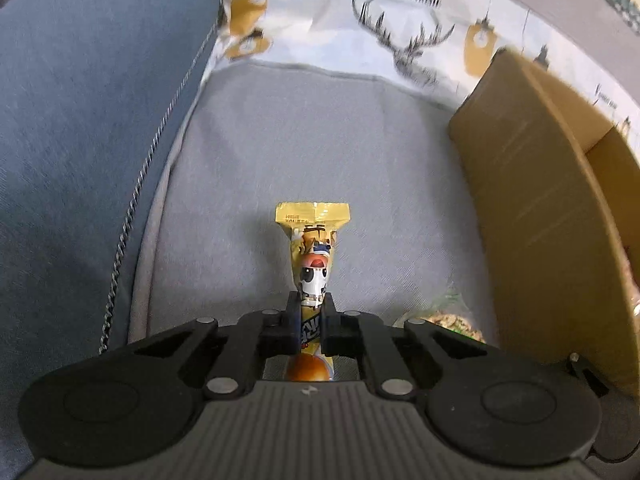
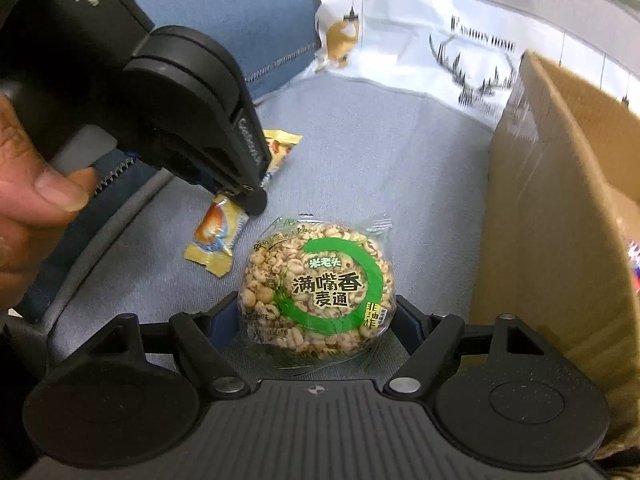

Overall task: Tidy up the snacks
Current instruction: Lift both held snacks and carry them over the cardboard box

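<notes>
Left wrist view: left hand-held gripper (image 1: 311,312) is closed on a yellow snack bar w/ cartoon print (image 1: 314,256), its sealed end sticking out forward above the grey sofa seat cushion (image 1: 304,140). Right wrist view: right hand-held gripper (image 2: 316,316) has its jaws spread wide on both sides of a round puffed-grain cake pack w/ green ring label (image 2: 316,292); contact w/ the wrapper I cannot tell. Pack lies on the cushion, just beside the open cardboard box (image 2: 560,184). Printed deer fabric (image 1: 400,40) covers the sofa back.
</notes>
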